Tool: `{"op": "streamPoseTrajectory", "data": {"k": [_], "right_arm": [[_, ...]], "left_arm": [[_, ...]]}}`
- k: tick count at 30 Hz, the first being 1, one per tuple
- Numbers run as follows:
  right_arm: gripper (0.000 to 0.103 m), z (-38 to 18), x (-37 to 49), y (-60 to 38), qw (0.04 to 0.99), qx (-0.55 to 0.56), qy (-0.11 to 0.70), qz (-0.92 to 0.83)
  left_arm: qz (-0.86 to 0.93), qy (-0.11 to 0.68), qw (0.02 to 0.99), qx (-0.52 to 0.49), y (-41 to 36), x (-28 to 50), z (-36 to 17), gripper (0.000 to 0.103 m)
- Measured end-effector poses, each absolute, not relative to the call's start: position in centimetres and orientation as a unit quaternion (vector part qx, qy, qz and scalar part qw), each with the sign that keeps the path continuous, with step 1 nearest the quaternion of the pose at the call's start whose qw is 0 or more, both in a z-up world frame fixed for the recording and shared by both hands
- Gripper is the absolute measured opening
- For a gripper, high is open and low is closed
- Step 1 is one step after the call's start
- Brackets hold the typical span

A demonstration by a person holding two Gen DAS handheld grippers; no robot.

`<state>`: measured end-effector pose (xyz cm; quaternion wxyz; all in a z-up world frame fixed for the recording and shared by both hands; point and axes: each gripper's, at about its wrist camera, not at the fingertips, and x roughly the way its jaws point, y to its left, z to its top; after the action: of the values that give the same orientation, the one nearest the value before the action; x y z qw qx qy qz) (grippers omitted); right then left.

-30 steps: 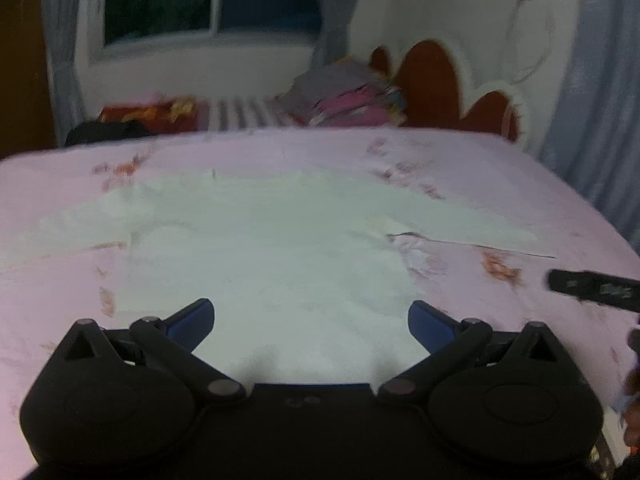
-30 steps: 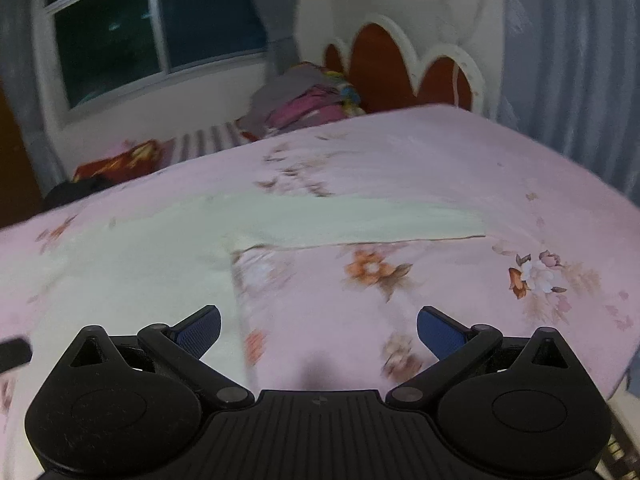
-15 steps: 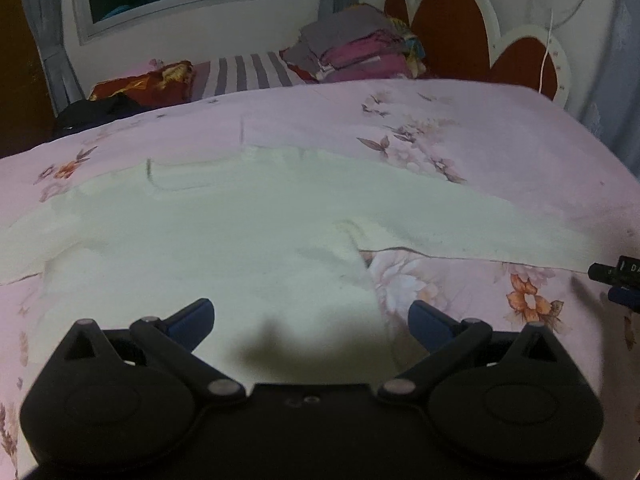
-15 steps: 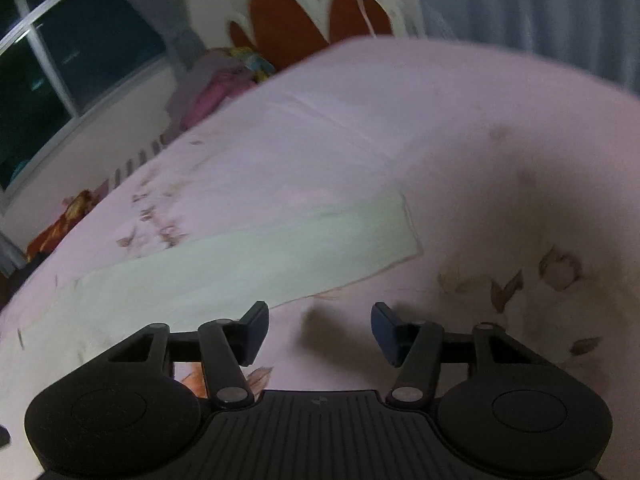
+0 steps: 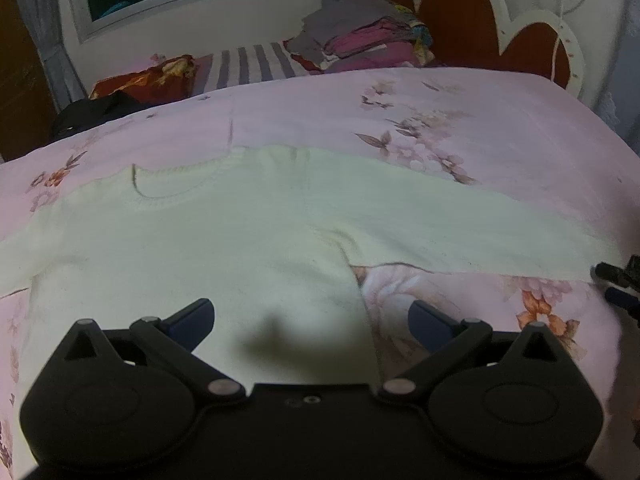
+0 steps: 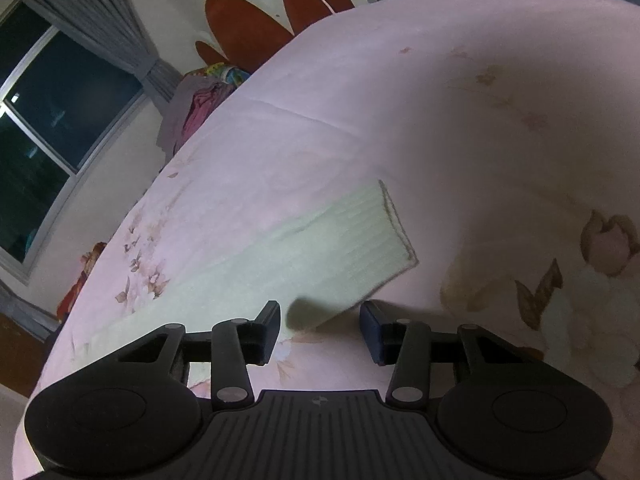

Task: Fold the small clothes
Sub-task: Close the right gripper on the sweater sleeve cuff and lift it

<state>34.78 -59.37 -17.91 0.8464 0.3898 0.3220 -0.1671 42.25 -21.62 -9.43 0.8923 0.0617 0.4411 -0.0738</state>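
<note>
Pink floral bed (image 5: 500, 128) fills both views, with a cream long-sleeved top (image 5: 224, 248) spread flat across it. Left gripper (image 5: 310, 314) hovers over the top's body, jaws wide apart. Right gripper (image 6: 320, 320) sits at the sleeve (image 6: 340, 240) edge, jaws just narrowing, gripping nothing.

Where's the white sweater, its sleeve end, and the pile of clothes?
sweater (image 5: 224, 248), left wrist view, middle of its chest.
sleeve end (image 6: 394, 220), right wrist view, on the ribbed cuff.
pile of clothes (image 5: 360, 36), left wrist view, on the pink folded layers.
</note>
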Motion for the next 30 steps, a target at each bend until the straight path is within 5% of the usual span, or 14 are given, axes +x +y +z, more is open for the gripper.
{"op": "streamPoseTrajectory", "data": {"k": [2,6,11,23,30], "right_arm": [[0.04,-17.8,34.8,-59.4,0.849,0.385,0.319,-0.172],[0.01,-18.0,34.6,-59.7,0.845,0.384,0.317,-0.195],[0.002,-17.7,36.0,-59.2,0.858,0.341,0.324,-0.208],[0.002,-10.2,44.4,-40.5,0.928,0.199,0.314,-0.037],[0.002,-11.1,47.3,-23.5,0.929,0.123,0.338,0.088]], "left_arm": [[-0.065,0.439,0.894,0.055,-20.7,42.5,-9.2,0.103],[-0.043,0.428,0.902,0.042,-17.9,42.8,-8.4,0.103],[-0.01,0.431,0.902,0.015,-12.2,43.4,-8.4,0.103],[0.02,0.428,0.904,-0.021,1.2,44.2,-10.0,0.103],[0.033,0.424,0.904,-0.037,7.4,42.9,-10.2,0.103]]}}
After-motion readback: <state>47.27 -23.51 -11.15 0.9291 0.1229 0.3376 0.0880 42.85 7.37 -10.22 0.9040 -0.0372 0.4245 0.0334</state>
